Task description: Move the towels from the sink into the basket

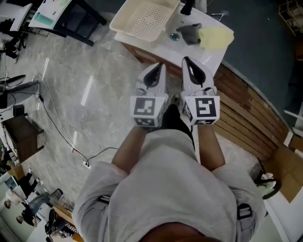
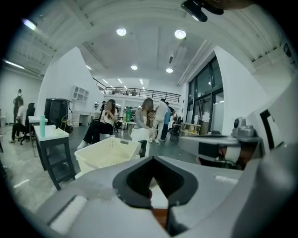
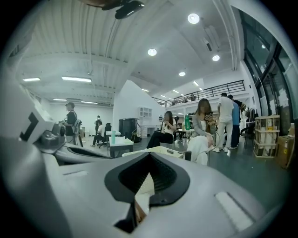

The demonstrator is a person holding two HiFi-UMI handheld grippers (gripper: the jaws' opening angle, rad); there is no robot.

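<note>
A cream perforated basket [image 1: 147, 19] stands on the left end of a white sink unit [image 1: 189, 53]. A grey towel [image 1: 190, 33] and a yellow towel [image 1: 216, 37] lie side by side on the unit, right of the basket. My left gripper [image 1: 159, 67] and right gripper [image 1: 186, 60] are held close together in front of the person's chest, both shut and holding nothing, tips just short of the unit's front edge. The basket [image 2: 109, 155] shows beyond the left gripper [image 2: 153, 162] in its own view. It also shows as the basket [image 3: 160, 151] past the right gripper [image 3: 149, 160].
A black faucet [image 1: 187, 6] rises behind the towels. A black table [image 1: 71, 19] stands at the far left, and a cable [image 1: 71, 137] runs over the marble floor. A wooden slatted panel [image 1: 246, 108] curves away to the right. Several people sit in the hall beyond.
</note>
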